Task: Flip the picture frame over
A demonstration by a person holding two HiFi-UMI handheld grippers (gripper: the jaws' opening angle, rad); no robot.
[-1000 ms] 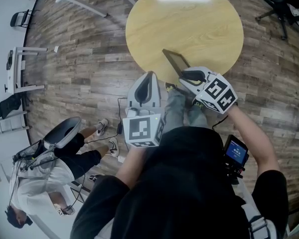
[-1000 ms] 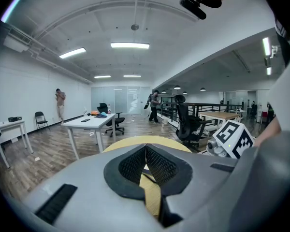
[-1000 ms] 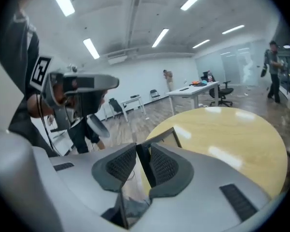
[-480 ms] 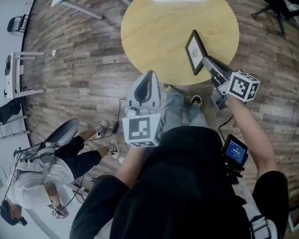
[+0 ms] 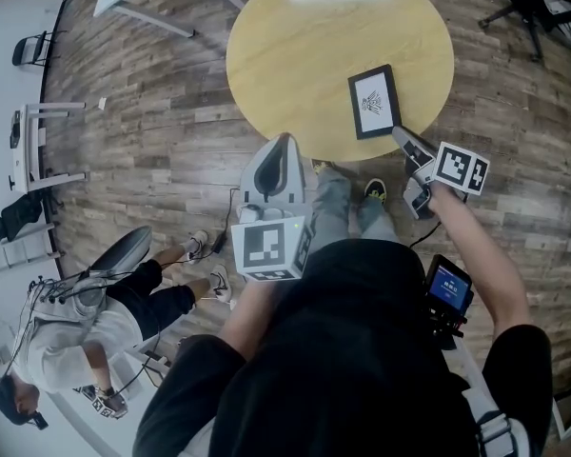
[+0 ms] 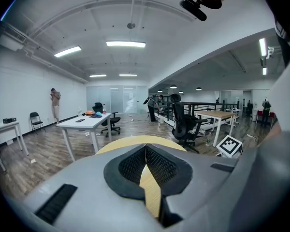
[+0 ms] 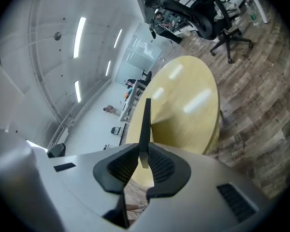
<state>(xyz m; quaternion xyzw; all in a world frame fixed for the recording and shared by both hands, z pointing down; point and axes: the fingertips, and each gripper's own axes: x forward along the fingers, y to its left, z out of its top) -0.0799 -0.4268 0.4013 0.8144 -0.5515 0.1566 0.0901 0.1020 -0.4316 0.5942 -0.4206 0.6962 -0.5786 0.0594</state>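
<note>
The counter (image 5: 305,55) is a round disc of pale, smooth yellow wood with a soft glare near its top edge. Around it runs a floor (image 5: 143,131) of grey-brown planks. The frame (image 5: 374,102) is a flat rectangle with a thin black border around a white sheet that bears a small dark drawing, face up. It lies flat on the counter in the upper right of the head view, its lower right corner close to the counter's rim. The right gripper (image 5: 400,134) has its ribbed black fingers (image 7: 162,166) clamped on that corner. They have just been closing, with the frame's thin dark edge between them. The left gripper (image 5: 284,146), in a smooth grey shell, hangs at the counter's lower rim, fingers pressed together on nothing. Open wood lies left of and above the frame.
</note>
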